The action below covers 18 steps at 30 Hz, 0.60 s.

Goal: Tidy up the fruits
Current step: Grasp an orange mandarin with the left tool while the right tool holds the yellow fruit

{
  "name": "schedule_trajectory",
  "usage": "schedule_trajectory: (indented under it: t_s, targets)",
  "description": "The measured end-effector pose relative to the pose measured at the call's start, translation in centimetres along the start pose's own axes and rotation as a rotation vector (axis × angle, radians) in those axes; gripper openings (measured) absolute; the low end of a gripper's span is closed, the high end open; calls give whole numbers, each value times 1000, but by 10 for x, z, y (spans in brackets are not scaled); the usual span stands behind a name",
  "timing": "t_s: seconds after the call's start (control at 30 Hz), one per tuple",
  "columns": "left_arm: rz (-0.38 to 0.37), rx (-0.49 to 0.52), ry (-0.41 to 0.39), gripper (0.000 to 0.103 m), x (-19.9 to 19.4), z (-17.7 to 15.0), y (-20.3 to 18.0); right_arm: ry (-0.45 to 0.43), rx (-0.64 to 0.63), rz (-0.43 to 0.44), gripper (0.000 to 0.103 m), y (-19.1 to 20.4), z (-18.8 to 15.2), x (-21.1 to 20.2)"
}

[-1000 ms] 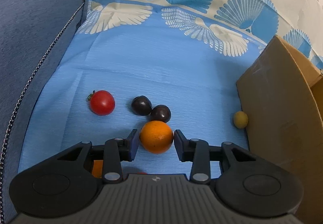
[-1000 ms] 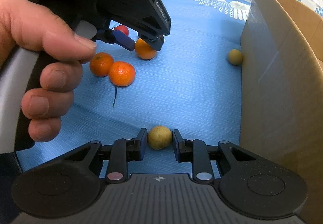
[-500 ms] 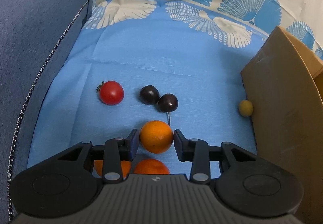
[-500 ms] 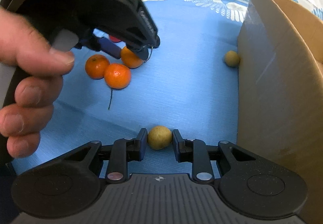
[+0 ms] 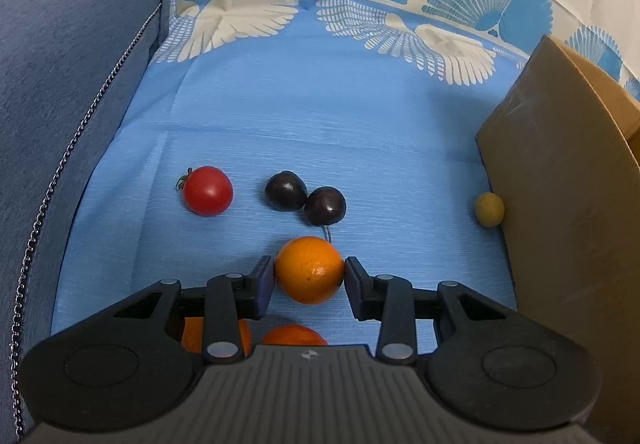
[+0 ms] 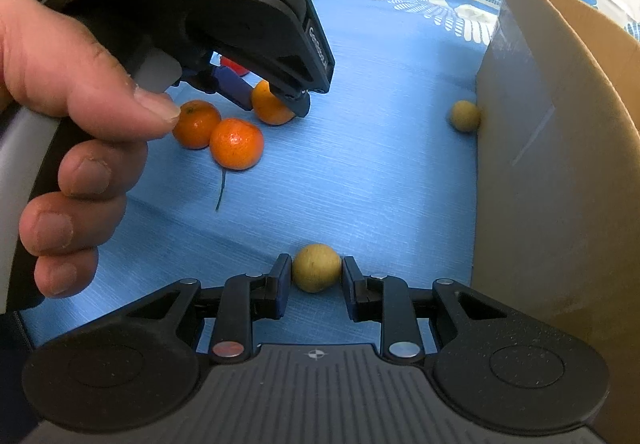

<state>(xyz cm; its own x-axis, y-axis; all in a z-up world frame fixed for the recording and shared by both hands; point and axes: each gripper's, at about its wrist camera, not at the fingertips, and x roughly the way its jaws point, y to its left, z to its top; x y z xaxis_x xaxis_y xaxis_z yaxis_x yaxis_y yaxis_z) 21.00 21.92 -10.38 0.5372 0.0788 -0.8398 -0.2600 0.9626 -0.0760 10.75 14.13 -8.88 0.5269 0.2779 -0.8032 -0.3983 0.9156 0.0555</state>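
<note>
Left gripper (image 5: 309,279) clenched an orange (image 5: 309,269), right gripper (image 6: 316,276) a yellow fruit (image 6: 316,267), both just above the cloth (image 5: 280,132) (box (image 6: 560,180) beside). Best lifted straight, squeeze steady.

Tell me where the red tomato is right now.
In the left wrist view the red tomato lies on the blue cloth, left of the two dark plums, beyond the left gripper.

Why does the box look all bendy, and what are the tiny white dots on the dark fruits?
Left wrist view: the fisheye lens curves the cardboard box edge; the white dots on the two dark fruits are small glints of light. Right wrist view: the same lens bows the box wall, and the hand near the camera looks huge and soft.
</note>
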Motion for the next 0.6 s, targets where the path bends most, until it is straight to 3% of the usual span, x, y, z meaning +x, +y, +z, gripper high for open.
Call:
schedule_trajectory:
  t_s: [0.37, 0.6]
  targets:
    - [10, 21, -7, 42, 0, 1, -3, -15, -2, -9, 28, 3, -1, -4]
    - [11, 25, -45, 42, -9, 0, -6, -77, 23, -18, 28, 0, 0, -15]
